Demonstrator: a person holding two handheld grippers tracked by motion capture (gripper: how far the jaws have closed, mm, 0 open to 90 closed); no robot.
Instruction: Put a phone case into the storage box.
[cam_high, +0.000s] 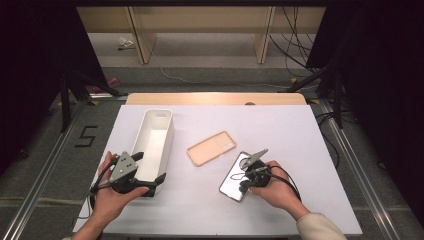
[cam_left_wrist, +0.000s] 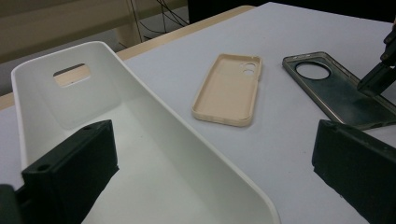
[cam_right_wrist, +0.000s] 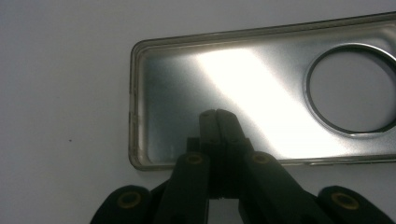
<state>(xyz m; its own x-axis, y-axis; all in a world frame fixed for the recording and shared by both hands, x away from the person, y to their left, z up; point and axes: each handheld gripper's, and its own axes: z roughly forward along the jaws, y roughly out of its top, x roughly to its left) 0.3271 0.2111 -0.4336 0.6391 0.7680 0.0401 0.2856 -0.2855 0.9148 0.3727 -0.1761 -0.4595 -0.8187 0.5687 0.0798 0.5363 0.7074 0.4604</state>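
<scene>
A long white bin (cam_high: 156, 135) lies on the left of the white table (cam_high: 300, 150). My left gripper (cam_high: 149, 167) stands open across the bin's near end, one jaw inside the bin (cam_left_wrist: 154, 140) and the other outside over the table. A beige phone case (cam_high: 211, 148) lies hollow side up in the middle. To its right lies a clear grey phone case (cam_high: 231, 181) with a round camera hole. My right gripper (cam_right_wrist: 217, 114) is shut, nothing between its jaws, its tips down inside that clear case (cam_right_wrist: 187, 84) near one short end.
Past the table's far edge are a wooden strip (cam_high: 215, 98), floor cables and black stand legs at both sides. A strip of bare tabletop separates the beige case (cam_left_wrist: 229, 91) from the clear case (cam_left_wrist: 336, 91).
</scene>
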